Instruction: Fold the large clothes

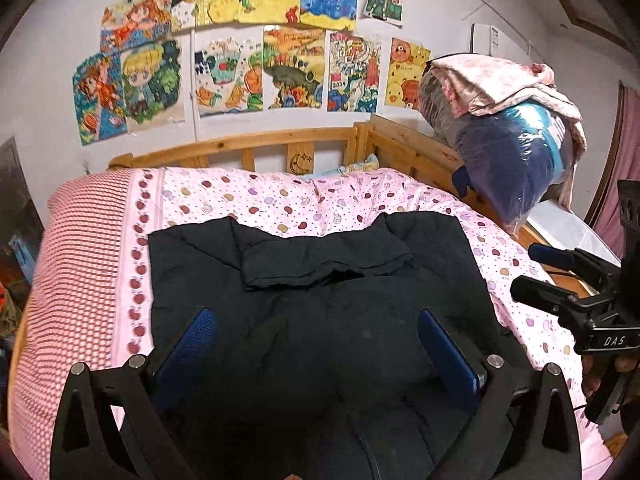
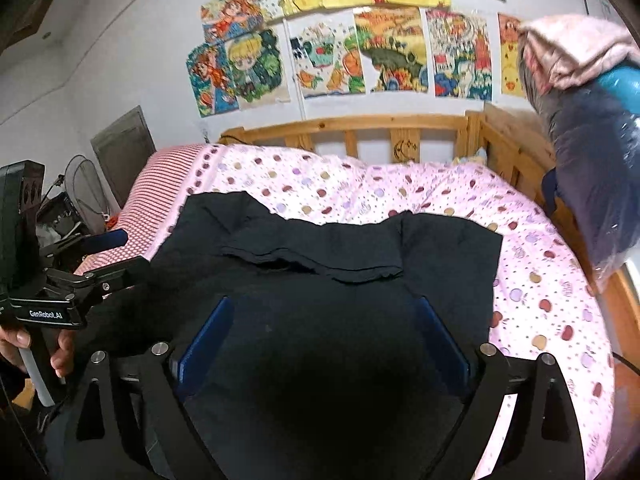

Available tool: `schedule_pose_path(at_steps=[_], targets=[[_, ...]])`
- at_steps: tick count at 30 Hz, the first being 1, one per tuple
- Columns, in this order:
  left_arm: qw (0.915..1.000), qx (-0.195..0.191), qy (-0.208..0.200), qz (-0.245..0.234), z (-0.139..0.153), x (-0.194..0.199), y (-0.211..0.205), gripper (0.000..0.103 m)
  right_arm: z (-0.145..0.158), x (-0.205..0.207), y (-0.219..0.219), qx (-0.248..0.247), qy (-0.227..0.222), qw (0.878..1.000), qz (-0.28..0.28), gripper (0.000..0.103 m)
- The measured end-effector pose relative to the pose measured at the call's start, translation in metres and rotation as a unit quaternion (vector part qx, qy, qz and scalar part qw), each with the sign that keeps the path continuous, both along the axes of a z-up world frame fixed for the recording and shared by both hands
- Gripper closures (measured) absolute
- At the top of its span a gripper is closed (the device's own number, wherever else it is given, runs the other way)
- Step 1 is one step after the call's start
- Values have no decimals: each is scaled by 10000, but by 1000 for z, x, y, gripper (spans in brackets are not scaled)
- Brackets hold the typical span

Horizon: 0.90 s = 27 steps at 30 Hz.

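The left gripper point(image 1: 316, 344) is filling the bottom of the left wrist view, its two blue fingers point(image 1: 188, 344) standing wide apart with nothing pinched between them; only dark cloth is showing through the gap. That cloth is the black garment point(image 1: 320, 280), lying spread on the pink bedcover point(image 1: 260, 196) with a folded strip point(image 1: 320, 264) lying across its far part. Its near end is running under the gripper frame and off the bottom edge, so its whole outline is hard to make out. At the right edge the right gripper point(image 1: 536, 272) is poking in from the side, partly cut off, with fingers of a hand point(image 1: 592, 380) barely showing beneath it. A plastic-wrapped bundle point(image 1: 512, 160) is sitting on the wooden bed rail point(image 1: 280, 140), partly draped by a pink cloth point(image 1: 500, 84), and drawings point(image 1: 280, 68) are covering the wall. In the right wrist view, the right gripper point(image 2: 324, 340) is likewise holding its blue fingers point(image 2: 208, 336) well apart over the black garment point(image 2: 360, 248), gripping nothing. The middle of the garment is sinking into a dark, featureless patch where no folds can be read. At the left edge the left gripper point(image 2: 108, 256) is showing side-on, with a hand point(image 2: 36, 344) around its handle, mostly cropped. The bundle point(image 2: 592, 160) is blurred and cut off at the right.
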<state>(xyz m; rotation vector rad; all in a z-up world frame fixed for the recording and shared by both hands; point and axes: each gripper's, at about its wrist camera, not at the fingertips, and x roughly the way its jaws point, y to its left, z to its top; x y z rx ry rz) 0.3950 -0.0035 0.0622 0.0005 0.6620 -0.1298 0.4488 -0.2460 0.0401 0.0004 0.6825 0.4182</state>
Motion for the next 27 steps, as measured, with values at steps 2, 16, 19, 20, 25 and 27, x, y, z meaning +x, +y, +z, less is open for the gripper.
schedule_pose_path(at_steps=[2,16,19,20,25,27], targets=[[9999,24,-99,58,4,-14,2,0,8,-16,-1,1,-120,9999,-1,12],[9977,133,-575,333,17,-104,20,0,28,-104,4,111,-586,9982,120,9],[9970,154,-656,368,20,-121,25,0,30,-120,6,181,-628,9977,160,9],[9967,165,-699,381,21,-127,26,0,31,-125,7,203,-633,9976,186,9],[9957,205,-786,454,25,-153,32,0,35,-150,10,148,-804,9963,265,9],[9955,218,-797,469,24,-162,36,0,36,-161,10,135,-893,9955,284,9]])
